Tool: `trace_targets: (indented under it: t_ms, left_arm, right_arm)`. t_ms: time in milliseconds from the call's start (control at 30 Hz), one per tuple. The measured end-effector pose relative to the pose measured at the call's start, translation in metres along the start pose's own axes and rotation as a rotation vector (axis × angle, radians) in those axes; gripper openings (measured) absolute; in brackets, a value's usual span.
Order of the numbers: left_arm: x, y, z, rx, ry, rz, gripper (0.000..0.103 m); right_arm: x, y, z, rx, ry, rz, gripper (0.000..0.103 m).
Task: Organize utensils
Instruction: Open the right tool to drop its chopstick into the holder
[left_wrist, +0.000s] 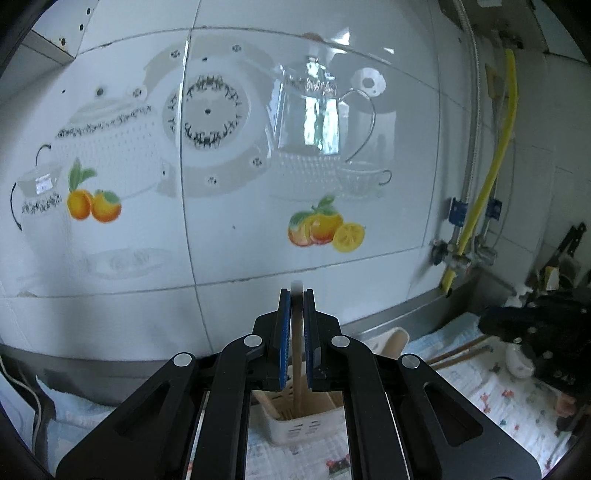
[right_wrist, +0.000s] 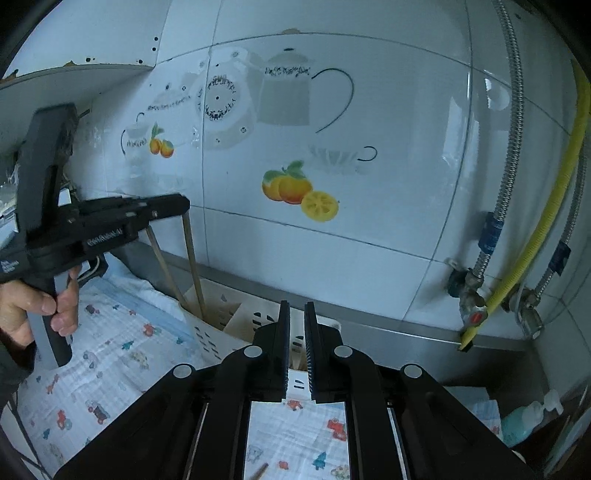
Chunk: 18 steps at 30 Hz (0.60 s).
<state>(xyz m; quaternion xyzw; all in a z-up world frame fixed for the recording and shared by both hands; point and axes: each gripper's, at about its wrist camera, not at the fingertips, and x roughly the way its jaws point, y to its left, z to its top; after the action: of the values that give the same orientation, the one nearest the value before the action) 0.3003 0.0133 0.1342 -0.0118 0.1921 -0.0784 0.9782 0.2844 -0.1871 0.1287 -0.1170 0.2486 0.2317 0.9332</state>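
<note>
My left gripper (left_wrist: 296, 295) is shut on a wooden chopstick (left_wrist: 296, 354) that stands upright, its lower end inside a white slotted utensil holder (left_wrist: 306, 428). In the right wrist view the left gripper (right_wrist: 184, 206) holds that chopstick (right_wrist: 192, 266) above the holder (right_wrist: 229, 332), with a second chopstick (right_wrist: 166, 269) leaning in it. My right gripper (right_wrist: 296, 306) is nearly shut with a narrow gap and holds nothing. More chopsticks (left_wrist: 458, 350) and a white spoon (left_wrist: 519, 360) lie on the cloth to the right, beside the right gripper's body (left_wrist: 535, 321).
A printed cloth (right_wrist: 110, 369) covers the counter. The tiled wall (left_wrist: 229, 229) stands close behind the holder. A yellow hose (right_wrist: 535, 236), metal hoses and valves (right_wrist: 469, 295) hang at the right. A bottle (right_wrist: 524, 421) stands at the far right. One chopstick end (right_wrist: 258, 470) lies near me.
</note>
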Motion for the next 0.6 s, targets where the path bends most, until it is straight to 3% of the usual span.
trace_targets:
  t_ms: [267, 367, 600]
  left_arm:
    - [-0.035, -0.008, 0.006, 0.013, -0.043, -0.014, 0.009]
    - [-0.058, -0.011, 0.001, 0.007, -0.047, -0.024, 0.016]
    - [-0.110, -0.018, -0.045, -0.003, -0.014, -0.027, 0.022]
  right_arm:
    - [-0.049, 0.007, -0.009, 0.010, -0.059, 0.018, 0.011]
    - [-0.068, 0.016, -0.021, 0.008, -0.064, 0.042, 0.011]
    - [-0.110, 0.042, -0.068, 0.011, -0.055, 0.097, 0.012]
